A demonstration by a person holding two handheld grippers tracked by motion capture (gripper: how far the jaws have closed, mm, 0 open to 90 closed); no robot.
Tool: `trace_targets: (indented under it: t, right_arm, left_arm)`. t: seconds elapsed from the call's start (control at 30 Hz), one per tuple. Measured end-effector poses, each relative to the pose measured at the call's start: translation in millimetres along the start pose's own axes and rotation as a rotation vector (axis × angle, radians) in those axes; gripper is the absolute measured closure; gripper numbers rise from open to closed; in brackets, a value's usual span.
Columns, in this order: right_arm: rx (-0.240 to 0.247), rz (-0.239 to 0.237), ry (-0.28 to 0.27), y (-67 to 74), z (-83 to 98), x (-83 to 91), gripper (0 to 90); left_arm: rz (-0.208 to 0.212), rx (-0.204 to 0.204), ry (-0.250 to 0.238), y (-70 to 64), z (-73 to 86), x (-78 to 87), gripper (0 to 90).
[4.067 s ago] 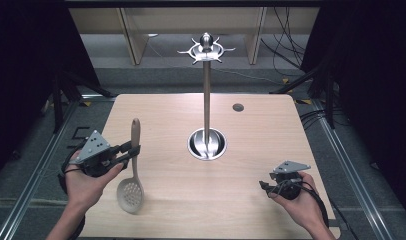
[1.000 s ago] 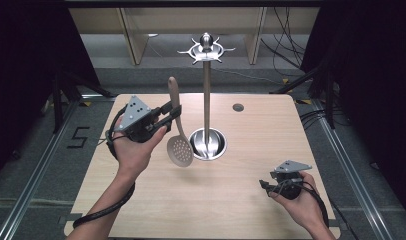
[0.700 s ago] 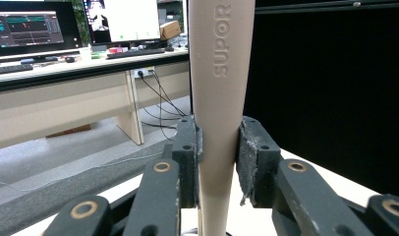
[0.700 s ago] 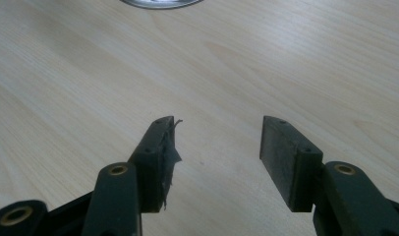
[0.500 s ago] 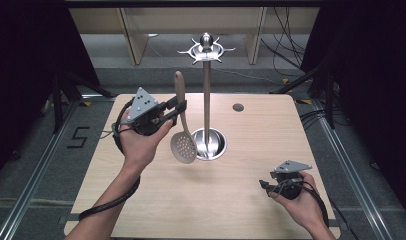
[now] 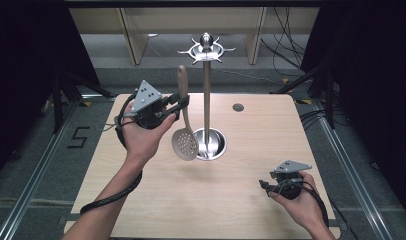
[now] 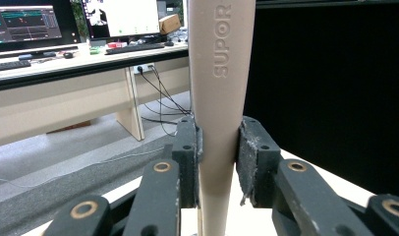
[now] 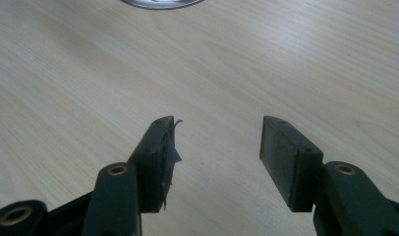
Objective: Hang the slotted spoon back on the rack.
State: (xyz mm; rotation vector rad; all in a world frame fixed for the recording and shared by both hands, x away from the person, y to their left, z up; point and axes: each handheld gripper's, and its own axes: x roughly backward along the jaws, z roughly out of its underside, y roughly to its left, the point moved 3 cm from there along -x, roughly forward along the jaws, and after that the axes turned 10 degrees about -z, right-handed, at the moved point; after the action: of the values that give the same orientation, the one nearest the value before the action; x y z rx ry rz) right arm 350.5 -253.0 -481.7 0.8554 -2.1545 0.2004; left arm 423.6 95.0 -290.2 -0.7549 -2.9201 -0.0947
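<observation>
A beige slotted spoon hangs upright in the air, bowl down, just left of the metal utensil stand. My left gripper is shut on its handle at mid-length. In the left gripper view both pads press the handle, which bears raised lettering. The stand has a round steel base and a hook crown at the top. My right gripper rests low near the table's front right corner; its jaws stand open over bare wood with nothing between them.
The wooden table has a small round hole at the back right. Dark curtains flank both sides. Metal floor rails run along the table's left and right. Desks with monitors stand beyond the table.
My left hand has carried the spoon up from the table's front left and rightward, close to the stand's pole. The right gripper has stayed where it was.
</observation>
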Motion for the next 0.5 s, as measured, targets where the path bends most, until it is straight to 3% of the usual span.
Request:
trace_targets:
  t: [0.5]
  right_arm:
    - [0.001, 0.000, 0.003, 0.0, 0.0, -0.2, 47.7]
  left_arm:
    - [0.012, 0.006, 0.023, -1.4, -3.6, -7.9, 71.0]
